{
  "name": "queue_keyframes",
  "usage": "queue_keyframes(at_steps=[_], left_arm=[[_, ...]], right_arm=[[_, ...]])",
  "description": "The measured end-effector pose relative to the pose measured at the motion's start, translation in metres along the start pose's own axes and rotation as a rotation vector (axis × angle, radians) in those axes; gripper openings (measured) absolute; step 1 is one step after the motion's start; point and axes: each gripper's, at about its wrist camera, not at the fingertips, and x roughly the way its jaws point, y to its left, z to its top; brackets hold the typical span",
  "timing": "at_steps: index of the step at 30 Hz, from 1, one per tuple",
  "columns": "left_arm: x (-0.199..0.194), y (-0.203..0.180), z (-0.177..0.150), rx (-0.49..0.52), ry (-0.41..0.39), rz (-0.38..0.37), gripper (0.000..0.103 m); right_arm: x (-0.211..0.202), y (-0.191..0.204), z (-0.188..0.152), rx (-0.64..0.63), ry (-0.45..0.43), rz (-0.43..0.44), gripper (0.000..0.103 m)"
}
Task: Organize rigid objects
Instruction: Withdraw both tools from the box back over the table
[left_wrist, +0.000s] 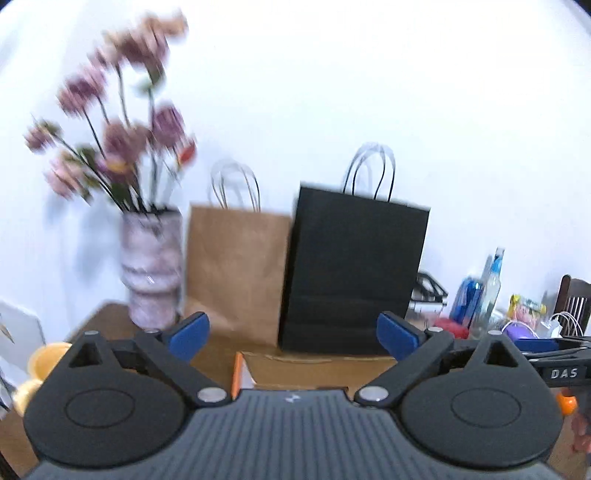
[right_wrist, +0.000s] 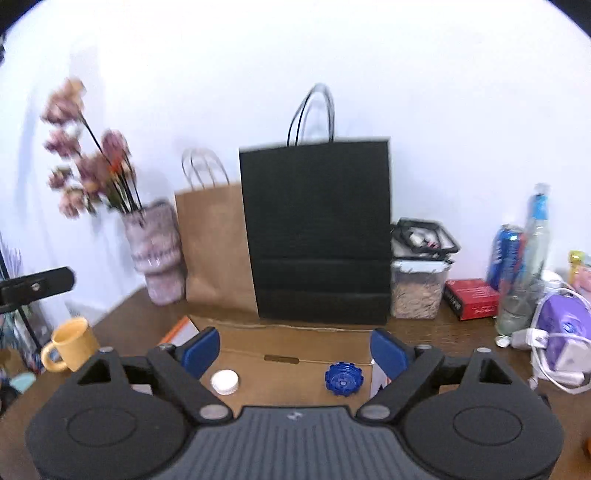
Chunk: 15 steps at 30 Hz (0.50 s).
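Right wrist view, read from 9 o'clock across to 3 o'clock: a yellow mug stands on the bench at about 8 o'clock, a pink vase of flowers behind it at 10 o'clock. A brown paper bag and a black paper bag stand side by side at 12 o'clock, against the wall. Between the spread blue pads of the right tool, which holds nothing and is wide open, lie 2 caps on flat cardboard: a white cap near the left pad, a blue ridged cap near the right. At 2 o'clock sit a clear container, a red box and bottles.

Left wrist view shows the left tool equally wide open and empty, aimed at the bags.

Both caps look light, stiff and small. The white one seems smooth and may slip; pinch across its rim. The blue one's ridges should give surer purchase at its sides.
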Motion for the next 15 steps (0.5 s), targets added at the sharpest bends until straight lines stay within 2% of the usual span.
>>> queue_keyframes(at_steps=[3, 6, 9, 15], left_arm=[[-0.035, -0.004, -0.017, 0.014, -0.055, 0.009, 0.102], [-0.068, -0.008, -0.036, 0.012, -0.100, 0.001, 0.103], [-0.090, -0.011, -0.046, 0.004, -0.109, -0.023, 0.103], [-0.119, -0.023, -0.055, 0.062, -0.114, -0.022, 0.103]], right_arm=[[-0.037, 0.004, -0.027, 0.007, -0.085, -0.011, 0.090], [-0.065, 0.007, -0.053, 0.036, -0.138, 0.016, 0.090], [-0.080, 0.008, -0.070, 0.069, -0.141, 0.039, 0.090], [-0.105, 0.019, -0.082, 0.039, -0.171, -0.005, 0.090]])
